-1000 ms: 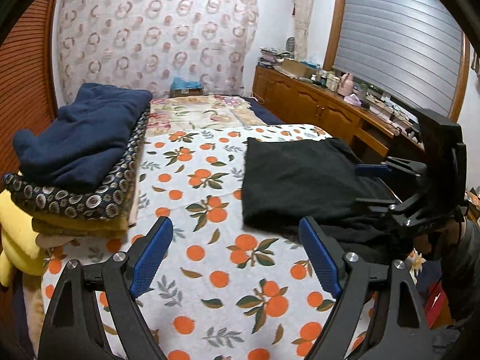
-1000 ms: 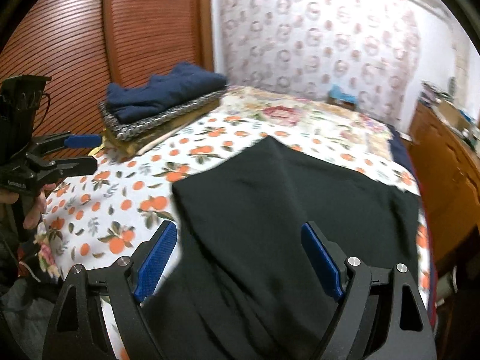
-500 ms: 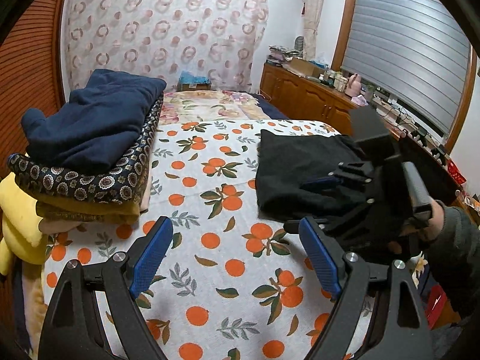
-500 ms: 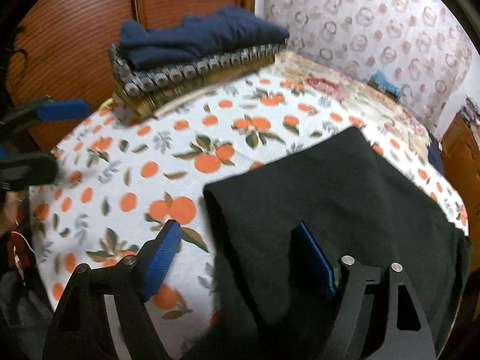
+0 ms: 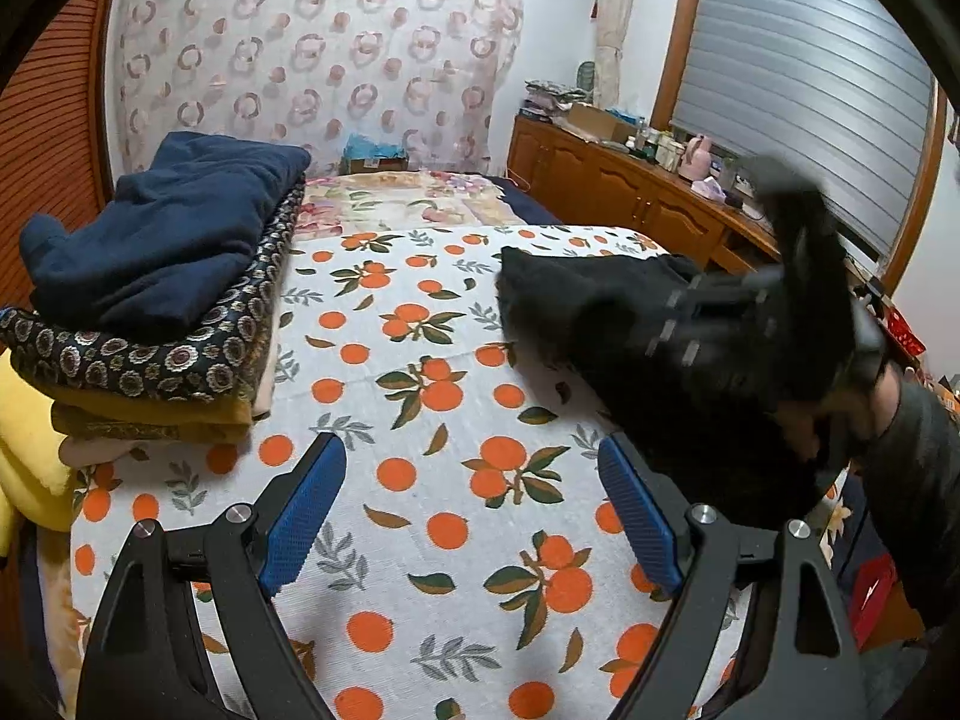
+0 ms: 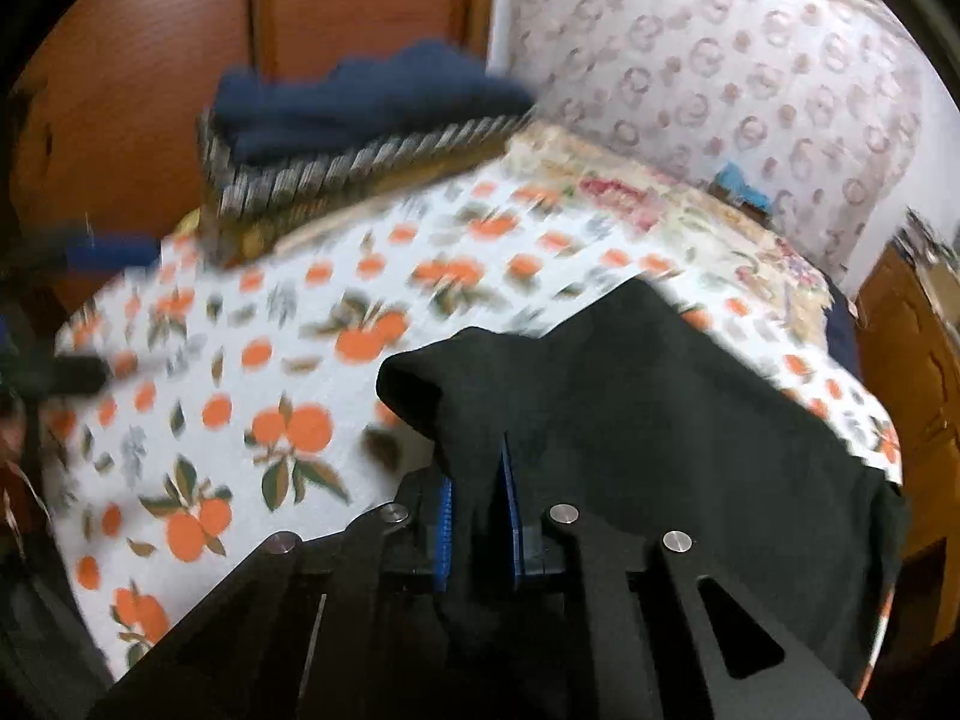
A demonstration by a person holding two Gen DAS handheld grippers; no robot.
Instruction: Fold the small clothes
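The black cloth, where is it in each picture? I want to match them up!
Left wrist view: the black cloth lies right of middle on the orange-print sheet, partly behind the right gripper.
Right wrist view: it fills the lower middle and right, a fold pinched in the right gripper, whose jaws are closing.
Shared landmark: the navy folded pile, upper left in both.

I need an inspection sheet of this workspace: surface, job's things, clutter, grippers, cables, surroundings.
Surface: bed sheet with orange fruit print.
Job's things: black garment on the sheet, one edge lifted.
Clutter: stack of folded clothes at the far left.
Grippers: left gripper open above the sheet; right gripper closing, black cloth between its pads.
Cables: nothing seen.
Surroundings: patterned curtain, wooden cabinet, window shutter.
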